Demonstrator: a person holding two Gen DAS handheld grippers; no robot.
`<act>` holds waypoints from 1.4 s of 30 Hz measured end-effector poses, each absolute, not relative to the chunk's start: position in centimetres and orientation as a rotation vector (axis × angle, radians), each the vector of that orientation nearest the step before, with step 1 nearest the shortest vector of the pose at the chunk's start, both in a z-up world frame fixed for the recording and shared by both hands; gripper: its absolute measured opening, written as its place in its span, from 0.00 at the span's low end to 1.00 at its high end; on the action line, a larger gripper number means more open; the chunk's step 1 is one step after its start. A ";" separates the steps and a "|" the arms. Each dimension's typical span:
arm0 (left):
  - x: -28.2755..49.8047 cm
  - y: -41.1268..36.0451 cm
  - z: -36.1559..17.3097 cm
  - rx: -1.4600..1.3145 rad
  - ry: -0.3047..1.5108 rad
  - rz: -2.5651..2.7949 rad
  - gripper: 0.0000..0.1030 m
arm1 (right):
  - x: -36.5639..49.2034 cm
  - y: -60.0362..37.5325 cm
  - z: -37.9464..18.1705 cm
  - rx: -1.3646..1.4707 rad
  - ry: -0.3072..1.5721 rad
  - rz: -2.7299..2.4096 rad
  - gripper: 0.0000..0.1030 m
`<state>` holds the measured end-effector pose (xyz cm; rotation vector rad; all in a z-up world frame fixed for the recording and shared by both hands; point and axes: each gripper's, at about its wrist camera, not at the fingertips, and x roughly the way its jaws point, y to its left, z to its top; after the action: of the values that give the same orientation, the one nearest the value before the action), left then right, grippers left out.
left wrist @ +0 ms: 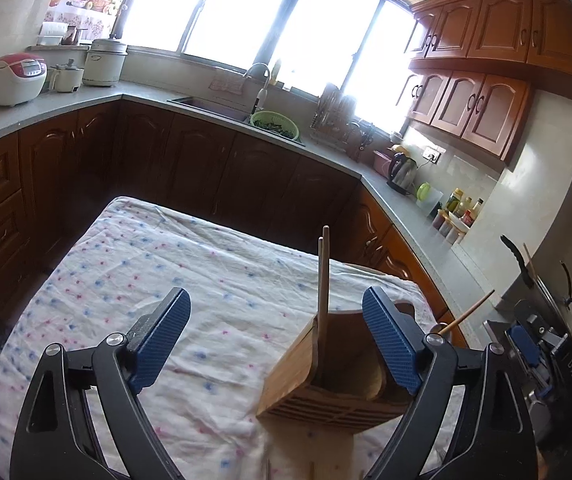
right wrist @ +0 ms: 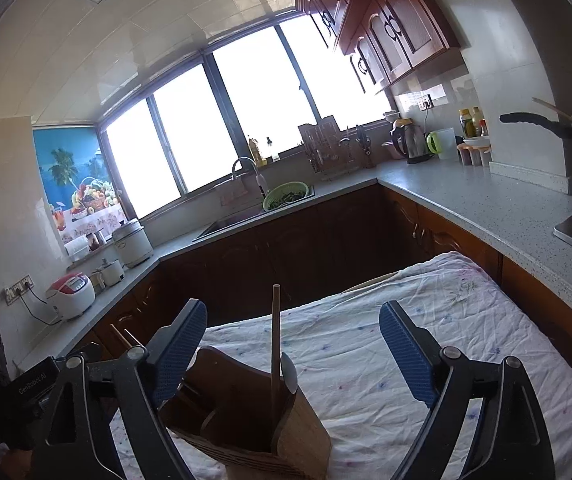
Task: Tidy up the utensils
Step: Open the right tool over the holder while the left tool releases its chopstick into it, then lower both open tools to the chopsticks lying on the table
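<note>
Wooden utensil holder stands near on the clothed table, chopsticks upright inside, both left gripper and right gripper spread empty—seemingly nearly finished.

- Wide multi-pane window, overexposed by daylight, above a grey speckled stone countertop.
- Reddish-brown wooden wall cabinets, arched panel doors.
- Dark brown wooden base cabinets.
- White tiled ceiling.

Left gripper is wide open over the spotted tablecloth, wooden utensil holder (two chopsticks upright inside) by its right finger.
</note>
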<state>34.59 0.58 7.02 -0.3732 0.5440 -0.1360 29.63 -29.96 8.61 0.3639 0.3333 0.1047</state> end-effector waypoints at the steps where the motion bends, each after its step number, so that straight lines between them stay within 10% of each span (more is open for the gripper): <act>1: 34.1 0.8 6.9 -0.377 0.551 -0.136 0.88 | 29.2 -30.0 8.6 0.370 0.338 0.109 0.87; 42: 18.9 0.6 -1.3 -0.304 0.848 -0.169 0.90 | 13.3 -30.2 1.4 0.376 0.592 0.126 0.94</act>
<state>18.90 0.65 -1.32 -0.3045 0.8476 -0.1693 13.29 -30.19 1.39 0.3764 0.5921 0.1260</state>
